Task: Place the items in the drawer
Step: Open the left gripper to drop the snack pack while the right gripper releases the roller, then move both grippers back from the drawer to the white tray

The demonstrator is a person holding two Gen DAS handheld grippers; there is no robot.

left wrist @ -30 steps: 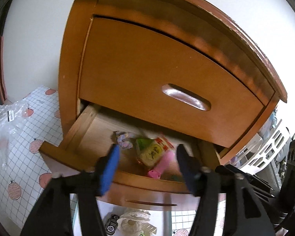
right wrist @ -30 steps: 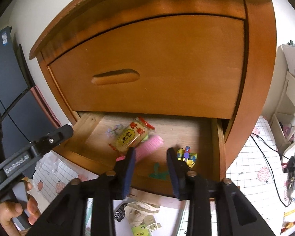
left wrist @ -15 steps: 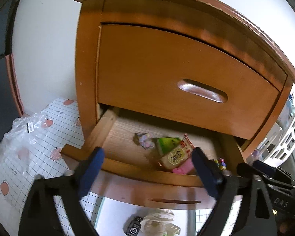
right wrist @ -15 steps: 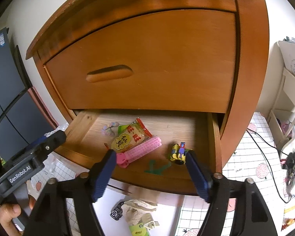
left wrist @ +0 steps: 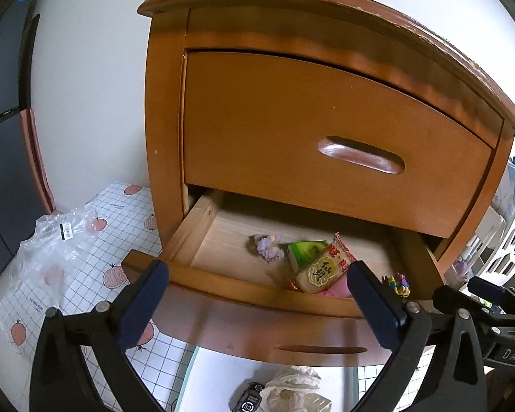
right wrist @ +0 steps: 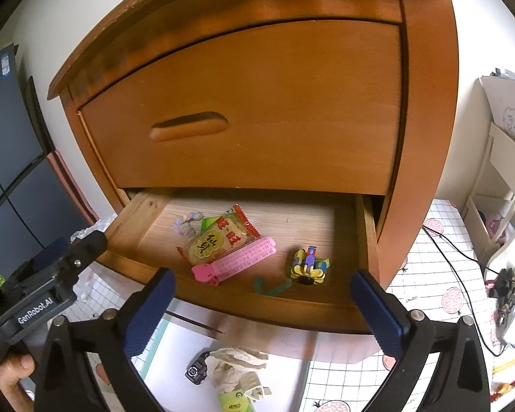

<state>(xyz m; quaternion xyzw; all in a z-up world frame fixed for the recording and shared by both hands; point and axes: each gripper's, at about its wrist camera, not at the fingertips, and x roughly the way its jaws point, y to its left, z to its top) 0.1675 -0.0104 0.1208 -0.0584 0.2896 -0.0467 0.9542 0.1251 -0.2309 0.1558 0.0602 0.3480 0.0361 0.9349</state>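
Note:
The lower drawer point(right wrist: 292, 305) point(left wrist: 223, 288) of a wooden nightstand stands pulled out. Inside lie a snack packet point(right wrist: 219, 240) point(left wrist: 321, 271), a pink comb-like strip point(right wrist: 237, 261), a pale scrunchie point(right wrist: 187, 225) point(left wrist: 267, 245), a green packet point(left wrist: 305, 250), a yellow toy point(right wrist: 307, 264) point(left wrist: 396, 283) and a teal clip point(right wrist: 269, 286). My left gripper point(left wrist: 257, 302) hangs open in front of the drawer's front edge, holding nothing. My right gripper point(right wrist: 262, 309) is also open and empty, just outside the drawer front.
The upper drawer point(right wrist: 257, 110) is closed. On the floor below lie crumpled paper point(right wrist: 235, 364), a small black gadget point(right wrist: 195, 372) and a green pack point(right wrist: 233, 403) on a checked mat point(left wrist: 113, 240). A plastic bag point(left wrist: 51, 240) sits left; a white shelf unit point(right wrist: 498, 185) and cables stand right.
Both grippers opened wide and pulled back from the drawer. The pink strip left the right gripper and now lies in the drawer beside the snack packet.

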